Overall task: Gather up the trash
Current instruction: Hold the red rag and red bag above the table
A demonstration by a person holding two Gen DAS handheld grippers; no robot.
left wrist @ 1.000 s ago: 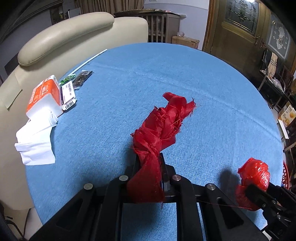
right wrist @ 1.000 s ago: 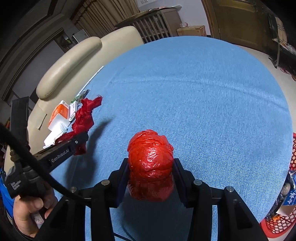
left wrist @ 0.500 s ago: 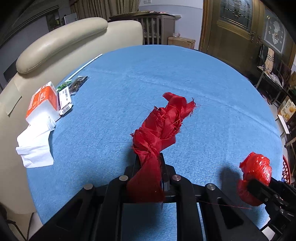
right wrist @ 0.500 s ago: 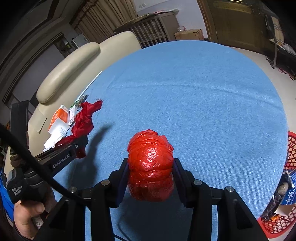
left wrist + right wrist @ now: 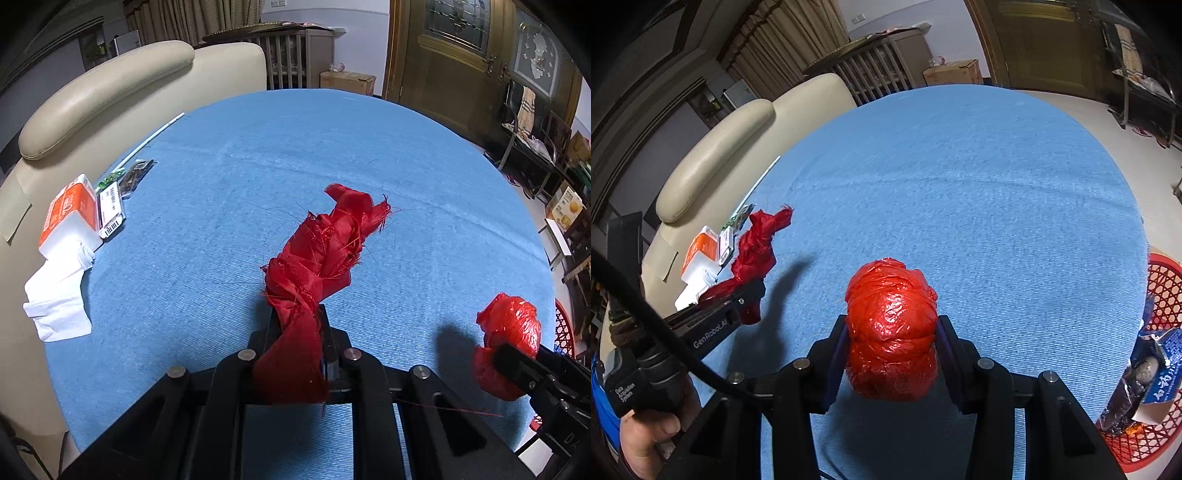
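Left gripper [image 5: 295,325]: clamped on a twisted strip of frayed red satin cloth [image 5: 317,258], pinched between the two black fingers, loose end rising ahead of the tips and leaning right.
Right gripper [image 5: 891,332]: closed around a crumpled ball of glossy red plastic film [image 5: 892,328], wedged between both fingers and bulging past the tips.
Below both tools: round table under a blue woven cloth [image 5: 332,155]; both red pieces held above it, casting shadows on it.
Left of the left gripper, at the table edge: orange-and-white tissue pack [image 5: 68,214] with white tissues [image 5: 55,295] spilling out, touching a white barcoded label card [image 5: 110,210]; just beyond, a dark foil wrapper [image 5: 136,173] and a thin white stick [image 5: 155,136].
Right of the right gripper, beside the table: red plastic lattice basket [image 5: 1163,295] holding a blue printed packet [image 5: 1167,369] and other wrappers.
Beyond the table on the left: cream leather armchair [image 5: 110,92].
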